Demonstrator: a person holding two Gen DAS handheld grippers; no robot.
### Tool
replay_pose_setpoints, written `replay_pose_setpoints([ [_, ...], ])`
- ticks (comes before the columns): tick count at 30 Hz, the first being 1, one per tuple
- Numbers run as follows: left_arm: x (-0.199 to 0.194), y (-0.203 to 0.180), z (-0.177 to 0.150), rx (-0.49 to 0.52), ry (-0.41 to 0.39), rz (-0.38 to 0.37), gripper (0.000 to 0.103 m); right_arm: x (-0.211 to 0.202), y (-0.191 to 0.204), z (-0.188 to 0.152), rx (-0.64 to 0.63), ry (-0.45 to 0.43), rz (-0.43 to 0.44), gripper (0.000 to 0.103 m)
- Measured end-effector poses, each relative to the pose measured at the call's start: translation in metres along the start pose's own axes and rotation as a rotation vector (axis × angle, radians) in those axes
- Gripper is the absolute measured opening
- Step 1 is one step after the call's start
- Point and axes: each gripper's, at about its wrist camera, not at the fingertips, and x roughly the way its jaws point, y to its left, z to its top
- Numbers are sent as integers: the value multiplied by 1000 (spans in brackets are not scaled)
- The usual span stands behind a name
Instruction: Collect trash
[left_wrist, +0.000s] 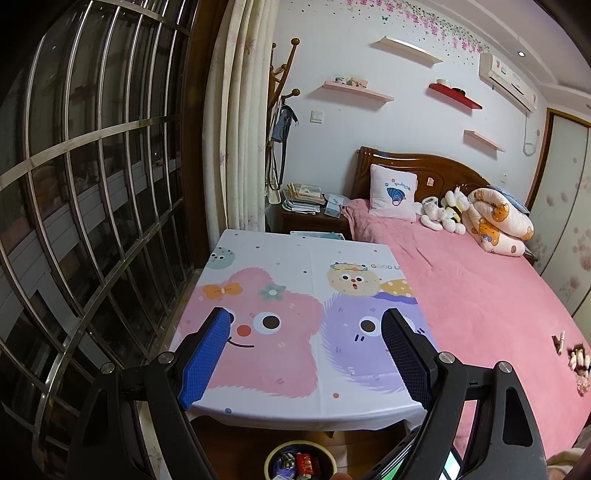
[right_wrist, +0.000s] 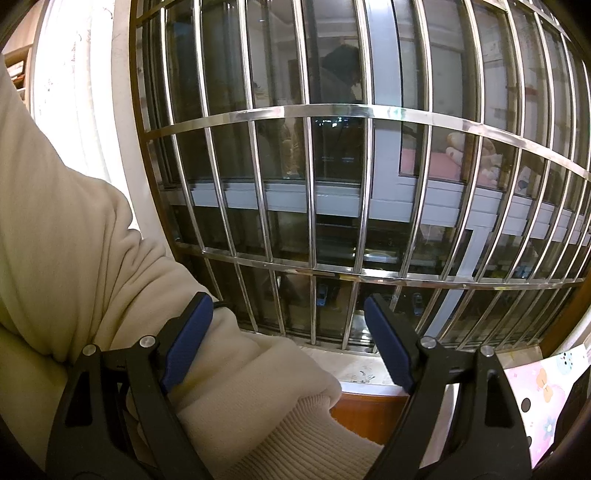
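Observation:
A small round bin (left_wrist: 300, 461) with wrappers inside stands on the wooden floor at the bottom of the left wrist view, below the table's near edge. My left gripper (left_wrist: 306, 317) is open above the table (left_wrist: 288, 258), which wears a cartoon cloth, and nothing is between its blue pads. In the right wrist view my right gripper (right_wrist: 288, 306) is open too, facing the barred window (right_wrist: 332, 166). A cream sleeve (right_wrist: 110, 277) of the person's arm crosses in front of its left finger. No loose trash shows on the table.
A bed with a pink cover (left_wrist: 480, 295) lies right of the table, with plush toys (left_wrist: 443, 214) and a rolled quilt at its head. Small objects (left_wrist: 576, 358) lie on the bed's right edge. A nightstand with books (left_wrist: 306, 203) stands behind. Window bars run along the left.

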Motion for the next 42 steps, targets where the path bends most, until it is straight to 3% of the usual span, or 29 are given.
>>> replay_pose_setpoints([
  [42,11,-26,-2,30,9,-32,85,-12,-16,-10,24,-15,-22,83],
])
